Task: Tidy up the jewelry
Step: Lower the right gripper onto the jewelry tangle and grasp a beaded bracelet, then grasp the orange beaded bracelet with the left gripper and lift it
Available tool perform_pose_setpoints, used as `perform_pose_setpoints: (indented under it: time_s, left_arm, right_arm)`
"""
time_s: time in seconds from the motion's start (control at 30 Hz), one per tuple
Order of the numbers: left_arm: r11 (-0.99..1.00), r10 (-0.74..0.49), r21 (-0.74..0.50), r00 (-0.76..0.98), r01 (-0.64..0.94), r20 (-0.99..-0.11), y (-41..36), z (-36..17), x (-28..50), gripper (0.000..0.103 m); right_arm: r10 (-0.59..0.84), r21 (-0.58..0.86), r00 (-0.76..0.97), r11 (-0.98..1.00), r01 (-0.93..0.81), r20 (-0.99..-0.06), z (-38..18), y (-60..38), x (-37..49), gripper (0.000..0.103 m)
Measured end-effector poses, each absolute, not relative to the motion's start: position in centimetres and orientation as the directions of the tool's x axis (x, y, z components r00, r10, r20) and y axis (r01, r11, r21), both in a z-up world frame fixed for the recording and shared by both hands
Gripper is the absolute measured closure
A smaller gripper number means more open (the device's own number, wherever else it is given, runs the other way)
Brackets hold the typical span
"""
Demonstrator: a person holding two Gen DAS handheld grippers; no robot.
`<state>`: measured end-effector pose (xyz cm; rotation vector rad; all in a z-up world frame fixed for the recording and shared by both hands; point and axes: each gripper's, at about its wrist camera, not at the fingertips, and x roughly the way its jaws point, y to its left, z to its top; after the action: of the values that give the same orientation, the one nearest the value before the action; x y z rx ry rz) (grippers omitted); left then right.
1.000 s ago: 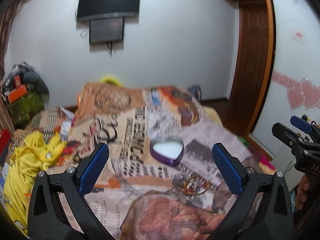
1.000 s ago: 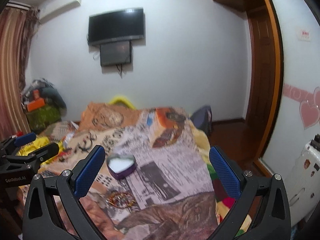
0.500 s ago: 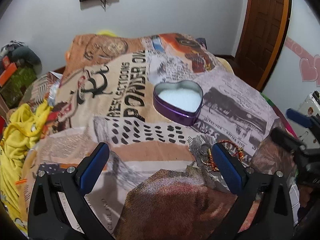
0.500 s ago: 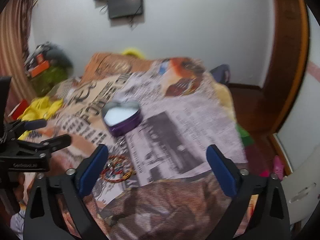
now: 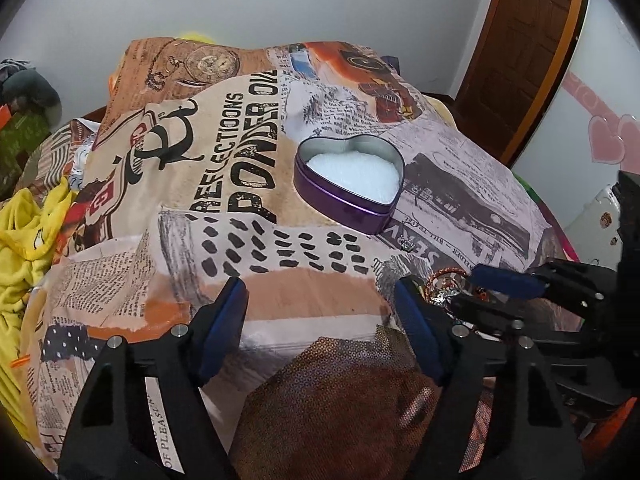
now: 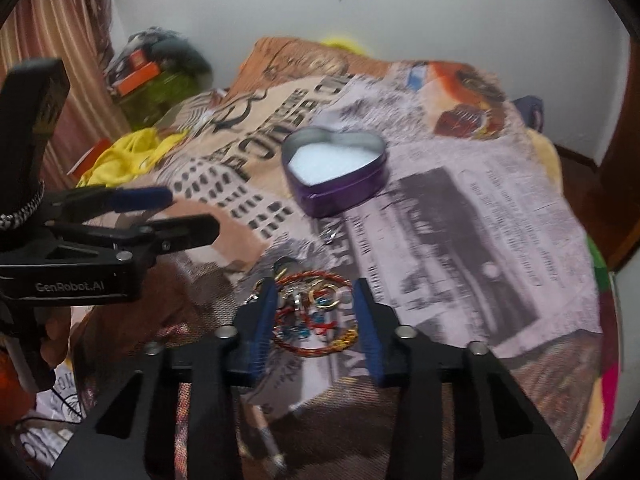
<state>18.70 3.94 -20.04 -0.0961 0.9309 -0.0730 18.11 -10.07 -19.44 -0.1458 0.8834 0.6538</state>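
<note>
Printed newspaper-pattern bedspread covers the bed. Right hand-held gripper straddles the jewelry pile, partly open, gripping nothing. Left hand-held gripper hangs open at nine o'clock. Heart-shaped purple tin sits at twelve o'clock, lid off.

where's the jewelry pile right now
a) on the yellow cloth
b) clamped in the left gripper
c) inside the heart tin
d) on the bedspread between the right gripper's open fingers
d: in the right wrist view the jewelry pile lies on the bedspread between the open fingers of the right gripper, short of the heart tin, whose white lining is bare.
</note>
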Motion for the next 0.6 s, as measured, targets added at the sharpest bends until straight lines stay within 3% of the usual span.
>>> perform_pose_setpoints:
  time_s: [0.07, 0.3, 0.6]
  left_arm:
    - [0.994, -0.102, -0.111, 0.594, 0.022, -0.798, 3.9, -20.1, 18.7, 0.03]
    - [0.991, -0.127, -0.125, 0.58, 0.045, -0.804, 3.8, -20.4, 19.0, 0.053]
    - [0.986, -0.167, -0.148, 0.562, 0.079, -0.81, 2.7, -20.3, 19.0, 0.062]
  right_arm:
    - [0.473, 0.148, 0.436, 0.789, -0.596, -0.765, -19.9, -9.7, 18.3, 0.078]
    - [0.483, 0.144, 0.409, 0.764, -0.628, -0.774, -20.5, -8.6, 18.4, 0.087]
    - [0.478, 0.128, 0.401, 0.752, -0.647, -0.781, -20.8, -8.0, 18.8, 0.093]
